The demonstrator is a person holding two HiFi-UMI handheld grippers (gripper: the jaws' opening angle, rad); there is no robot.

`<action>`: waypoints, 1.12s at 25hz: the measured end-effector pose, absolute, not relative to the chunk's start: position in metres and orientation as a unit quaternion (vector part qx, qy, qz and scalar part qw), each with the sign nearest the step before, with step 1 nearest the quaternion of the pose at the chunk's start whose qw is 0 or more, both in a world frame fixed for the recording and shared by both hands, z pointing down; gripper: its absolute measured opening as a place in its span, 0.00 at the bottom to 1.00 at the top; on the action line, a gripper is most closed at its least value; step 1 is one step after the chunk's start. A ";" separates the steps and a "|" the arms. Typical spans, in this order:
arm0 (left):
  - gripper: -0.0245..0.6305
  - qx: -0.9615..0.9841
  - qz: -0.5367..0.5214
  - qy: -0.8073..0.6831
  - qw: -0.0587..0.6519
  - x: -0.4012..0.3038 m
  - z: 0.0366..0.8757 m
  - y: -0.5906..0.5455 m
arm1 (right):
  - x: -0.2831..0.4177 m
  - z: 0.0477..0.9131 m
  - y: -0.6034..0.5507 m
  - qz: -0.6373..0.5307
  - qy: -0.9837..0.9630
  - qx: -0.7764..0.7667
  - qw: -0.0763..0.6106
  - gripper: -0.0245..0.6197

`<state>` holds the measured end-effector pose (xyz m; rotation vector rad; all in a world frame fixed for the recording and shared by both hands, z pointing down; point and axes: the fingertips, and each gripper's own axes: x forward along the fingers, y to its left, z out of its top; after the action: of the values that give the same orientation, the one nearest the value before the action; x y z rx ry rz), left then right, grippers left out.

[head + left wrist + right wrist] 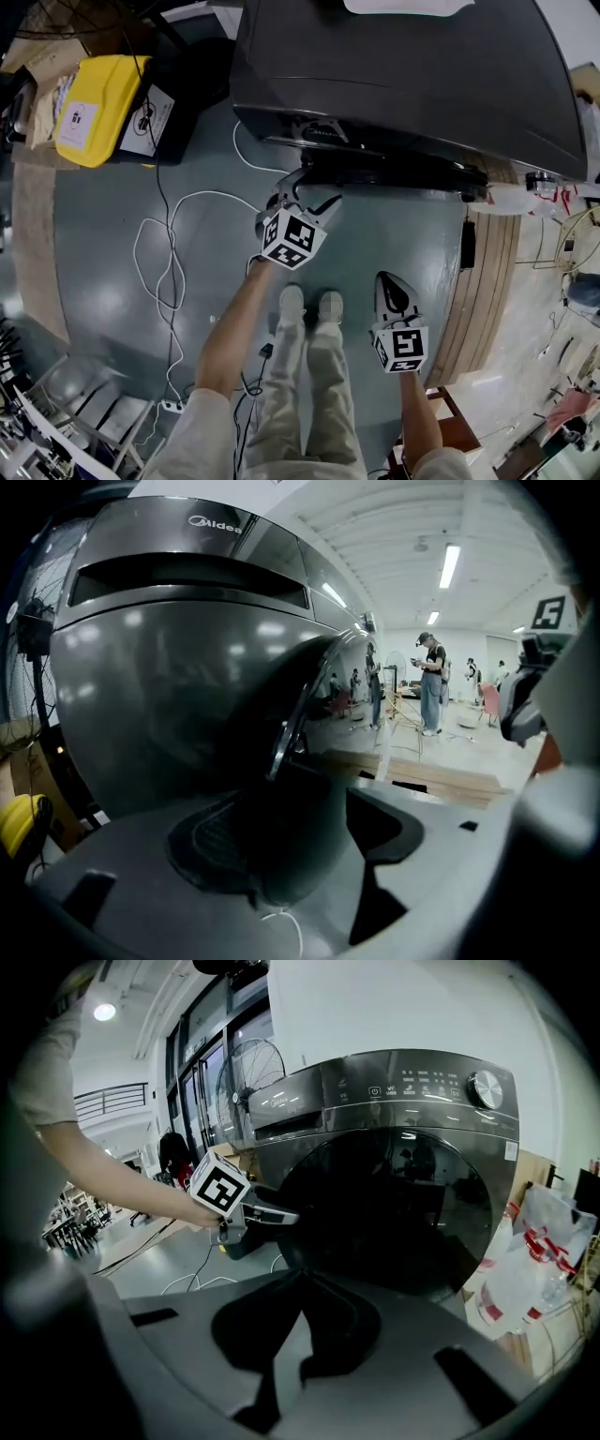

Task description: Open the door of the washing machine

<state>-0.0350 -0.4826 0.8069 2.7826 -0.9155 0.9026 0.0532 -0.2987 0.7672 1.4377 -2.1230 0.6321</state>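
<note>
In the head view the washing machine point(403, 75) stands ahead of both grippers, its door point(394, 173) bulging from the front. The left gripper point(305, 193) reaches up to the door's left edge with its jaws spread. The right gripper point(390, 277) hangs back, behind and to the right of the left one and clear of the machine, above the grey floor point(94, 281). A white cable point(173, 244) loops on the floor to the left of the left gripper, and a yellow case point(98, 108) lies farther left, beside the machine. In the left gripper view the left gripper point(300, 829) is released, its jaws wide apart. The dark edge of the door point(328, 696) and its chrome rim point(286, 733) stand right between them. Whether the pads point(216, 841) press on it cannot be told. The machine's front point(169, 602) rises to the left of the jaws, and a person point(431, 682) stands far off to the right. In the right gripper view the right gripper point(300, 1286) is clenched, jaw tips together on nothing. The door point(394, 1204), flush with the machine point(375, 1082), faces it straight ahead and apart from the jaws. The left gripper point(277, 1214) shows ahead to the left, at the door's left edge, and a plastic bag point(530, 1269) sits to the right of the machine.
</note>
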 end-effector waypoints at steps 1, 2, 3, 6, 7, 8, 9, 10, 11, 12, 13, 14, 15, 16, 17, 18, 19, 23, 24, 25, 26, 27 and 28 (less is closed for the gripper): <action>0.52 0.908 0.295 -0.295 0.037 -0.031 0.808 -0.483 | 0.054 0.768 -0.298 0.232 -0.779 0.527 0.248 0.04; 0.52 0.908 0.297 -0.294 0.036 -0.029 0.809 -0.484 | 0.054 0.770 -0.296 0.233 -0.779 0.526 0.247 0.04; 0.52 0.907 0.298 -0.295 0.035 -0.027 0.810 -0.484 | 0.054 0.770 -0.295 0.234 -0.780 0.526 0.247 0.04; 0.49 0.905 0.298 -0.303 0.032 -0.029 0.809 -0.487 | 0.054 0.772 -0.292 0.235 -0.781 0.524 0.246 0.04; 0.48 0.905 0.298 -0.303 0.031 -0.029 0.809 -0.487 | 0.054 0.773 -0.291 0.235 -0.781 0.524 0.245 0.04; 0.48 0.905 0.299 -0.302 0.030 -0.029 0.809 -0.486 | 0.055 0.774 -0.289 0.235 -0.782 0.523 0.245 0.04; 0.47 0.905 0.300 -0.301 0.029 -0.029 0.810 -0.485 | 0.056 0.774 -0.287 0.236 -0.782 0.522 0.245 0.04; 0.46 0.905 0.300 -0.301 0.029 -0.029 0.810 -0.485 | 0.057 0.775 -0.285 0.236 -0.782 0.522 0.245 0.04; 0.46 0.905 0.300 -0.301 0.028 -0.028 0.809 -0.484 | 0.058 0.776 -0.283 0.236 -0.782 0.521 0.245 0.04; 0.46 0.905 0.300 -0.301 0.027 -0.028 0.809 -0.485 | 0.058 0.776 -0.281 0.237 -0.783 0.521 0.246 0.04; 0.45 0.905 0.299 -0.302 0.026 -0.029 0.809 -0.485 | 0.058 0.776 -0.279 0.237 -0.783 0.519 0.246 0.04; 0.45 0.904 0.299 -0.304 0.026 -0.028 0.808 -0.484 | 0.058 0.777 -0.277 0.238 -0.784 0.518 0.246 0.04; 0.45 0.904 0.299 -0.305 0.026 -0.028 0.808 -0.484 | 0.058 0.777 -0.274 0.238 -0.785 0.516 0.247 0.04; 0.45 0.903 0.299 -0.307 0.026 -0.028 0.808 -0.484 | 0.057 0.777 -0.272 0.239 -0.785 0.515 0.247 0.04; 0.45 0.903 0.298 -0.308 0.025 -0.028 0.808 -0.483 | 0.057 0.778 -0.270 0.239 -0.786 0.514 0.246 0.04; 0.45 0.903 0.296 -0.309 0.024 -0.029 0.808 -0.483 | 0.057 0.777 -0.269 0.240 -0.787 0.513 0.245 0.04; 0.45 0.903 0.295 -0.311 0.024 -0.029 0.808 -0.483 | 0.056 0.777 -0.269 0.240 -0.787 0.513 0.245 0.04; 0.45 0.901 0.297 -0.316 0.025 -0.030 0.809 -0.483 | 0.057 0.776 -0.266 0.239 -0.789 0.511 0.242 0.04; 0.45 0.900 0.297 -0.317 0.025 -0.030 0.809 -0.482 | 0.058 0.776 -0.265 0.239 -0.790 0.511 0.241 0.04; 0.45 0.900 0.298 -0.317 0.026 -0.029 0.809 -0.482 | 0.058 0.776 -0.265 0.239 -0.790 0.511 0.241 0.04; 0.45 0.900 0.299 -0.317 0.026 -0.029 0.809 -0.481 | 0.059 0.776 -0.264 0.239 -0.790 0.511 0.241 0.04; 0.45 0.900 0.299 -0.316 0.026 -0.029 0.809 -0.479 | 0.059 0.776 -0.264 0.238 -0.790 0.511 0.240 0.04; 0.45 0.901 0.298 -0.315 0.024 -0.030 0.809 -0.476 | 0.059 0.776 -0.264 0.238 -0.791 0.511 0.239 0.04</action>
<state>-0.0295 -0.4760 0.8089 2.7888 -0.9744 0.9209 0.0589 -0.2636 0.7759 1.3985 -2.1652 0.6524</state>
